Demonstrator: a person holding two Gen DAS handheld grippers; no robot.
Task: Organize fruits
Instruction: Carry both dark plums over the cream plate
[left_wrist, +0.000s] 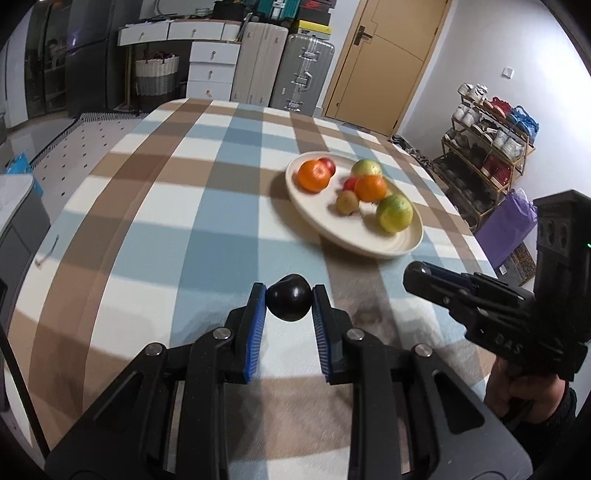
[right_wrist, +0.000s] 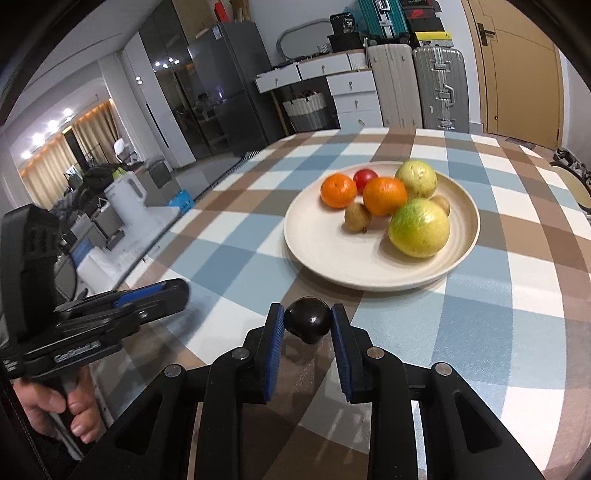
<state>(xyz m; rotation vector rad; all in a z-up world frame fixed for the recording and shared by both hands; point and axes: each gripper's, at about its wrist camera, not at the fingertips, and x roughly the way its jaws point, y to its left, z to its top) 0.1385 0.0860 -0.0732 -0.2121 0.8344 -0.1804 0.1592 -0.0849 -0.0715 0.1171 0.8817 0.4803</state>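
Observation:
A cream plate (left_wrist: 384, 245) (right_wrist: 332, 254) on the checked tablecloth holds two oranges (left_wrist: 313, 175) (right_wrist: 384, 195), two green-yellow fruits (left_wrist: 394, 213) (right_wrist: 419, 228), red fruits (right_wrist: 365, 177) and small brown kiwis (left_wrist: 347, 202) (right_wrist: 357, 217). My left gripper (left_wrist: 289, 300) is shut on a dark plum (left_wrist: 289, 297), in front of the plate. My right gripper (right_wrist: 308, 323) is shut on another dark plum (right_wrist: 309, 319), just before the plate's near rim. Each gripper shows side-on in the other's view: the right one (left_wrist: 424, 275) and the left one (right_wrist: 173, 291).
The table (left_wrist: 155, 229) is covered by a blue, brown and white checked cloth. Behind it stand suitcases (left_wrist: 303, 70), white drawers (left_wrist: 212, 68) and a door (left_wrist: 384, 55). A shoe rack (left_wrist: 487, 147) is to the right.

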